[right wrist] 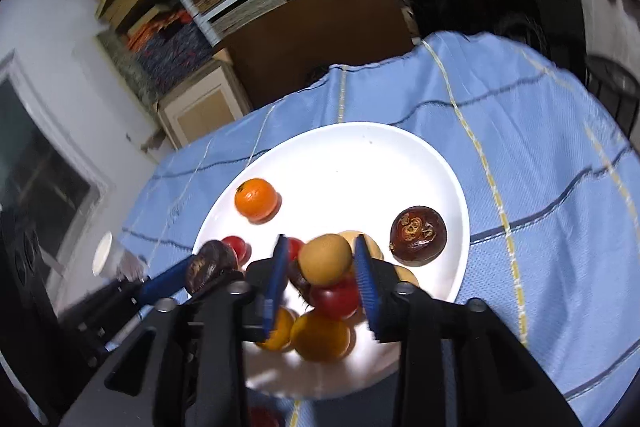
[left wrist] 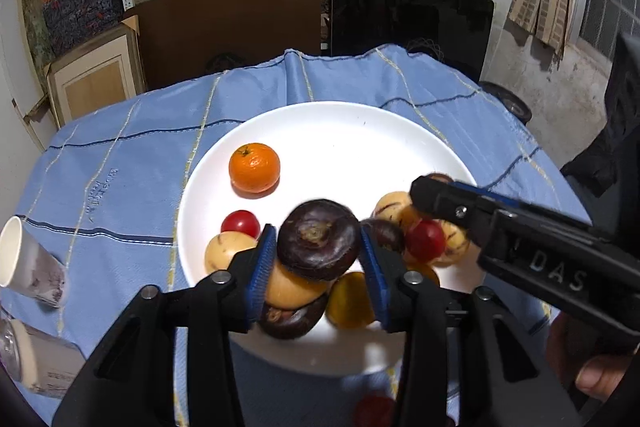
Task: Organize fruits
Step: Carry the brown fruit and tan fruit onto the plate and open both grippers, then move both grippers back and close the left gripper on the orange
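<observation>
A white plate (left wrist: 340, 131) (right wrist: 360, 155) on a blue cloth holds an orange mandarin (left wrist: 254, 167) (right wrist: 256, 199), red tomatoes (left wrist: 240, 223), yellow fruits and dark brown fruits. My left gripper (left wrist: 318, 251) is shut on a dark brown round fruit (left wrist: 319, 239), held above the pile; it also shows at the left of the right wrist view (right wrist: 210, 265). My right gripper (right wrist: 320, 269) has a tan-yellow fruit (right wrist: 325, 259) between its blue pads, above the pile. Another dark fruit (right wrist: 418, 235) lies at the plate's right. The right gripper also shows in the left wrist view (left wrist: 424, 191).
Paper cups (left wrist: 28, 259) lie on the cloth at the left. A red fruit (left wrist: 374, 409) lies on the cloth near the plate's near edge. Shelves with boxes, a cardboard sheet (left wrist: 232, 23) and a dark panel (left wrist: 408, 15) stand behind the table.
</observation>
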A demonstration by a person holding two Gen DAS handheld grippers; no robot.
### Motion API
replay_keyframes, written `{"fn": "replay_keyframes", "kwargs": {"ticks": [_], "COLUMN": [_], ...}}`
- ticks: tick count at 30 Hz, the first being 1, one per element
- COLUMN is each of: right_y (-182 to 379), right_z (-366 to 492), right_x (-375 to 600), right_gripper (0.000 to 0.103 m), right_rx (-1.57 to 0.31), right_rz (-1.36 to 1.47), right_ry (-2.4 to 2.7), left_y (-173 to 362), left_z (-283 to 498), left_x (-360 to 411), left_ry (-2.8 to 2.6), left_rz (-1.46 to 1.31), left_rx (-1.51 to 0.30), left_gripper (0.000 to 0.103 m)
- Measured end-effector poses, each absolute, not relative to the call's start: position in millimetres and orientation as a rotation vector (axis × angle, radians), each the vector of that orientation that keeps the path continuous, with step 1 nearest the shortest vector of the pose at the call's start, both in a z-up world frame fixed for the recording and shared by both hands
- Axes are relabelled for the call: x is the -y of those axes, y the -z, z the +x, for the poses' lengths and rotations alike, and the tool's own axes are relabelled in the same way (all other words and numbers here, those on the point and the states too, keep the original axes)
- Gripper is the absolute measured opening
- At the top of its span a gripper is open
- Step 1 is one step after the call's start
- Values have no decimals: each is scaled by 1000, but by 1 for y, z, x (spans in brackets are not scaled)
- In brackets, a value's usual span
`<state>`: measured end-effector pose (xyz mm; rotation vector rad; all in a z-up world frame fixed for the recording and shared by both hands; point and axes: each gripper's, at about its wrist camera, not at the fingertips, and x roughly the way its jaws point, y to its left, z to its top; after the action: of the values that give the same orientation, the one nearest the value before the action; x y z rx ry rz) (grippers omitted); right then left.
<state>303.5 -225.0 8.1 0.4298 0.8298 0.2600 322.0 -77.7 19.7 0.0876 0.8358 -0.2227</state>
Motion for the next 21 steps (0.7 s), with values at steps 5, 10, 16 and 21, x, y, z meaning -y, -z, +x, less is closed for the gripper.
{"fn": "replay_keyframes", "kwargs": {"ticks": [5, 10, 16, 21], "right_y": [-10, -12, -15, -13], "right_z": [291, 265, 226, 193], "right_x": [233, 251, 262, 262], "right_gripper": [60, 61, 63, 68], "right_rx": [-800, -787, -789, -788], "right_rz": [429, 485, 473, 465], "right_ry": [-239, -239, -227, -231], "left_y": [-33, -48, -50, -37], "left_z": [308, 288, 251, 220], "left_x": [84, 73, 55, 49], "left_ry": [205, 205, 196, 187], "left_rz": [129, 115, 75, 67], "left_rx": [-752, -735, -758, -796], "left_gripper": [80, 80, 83, 83]}}
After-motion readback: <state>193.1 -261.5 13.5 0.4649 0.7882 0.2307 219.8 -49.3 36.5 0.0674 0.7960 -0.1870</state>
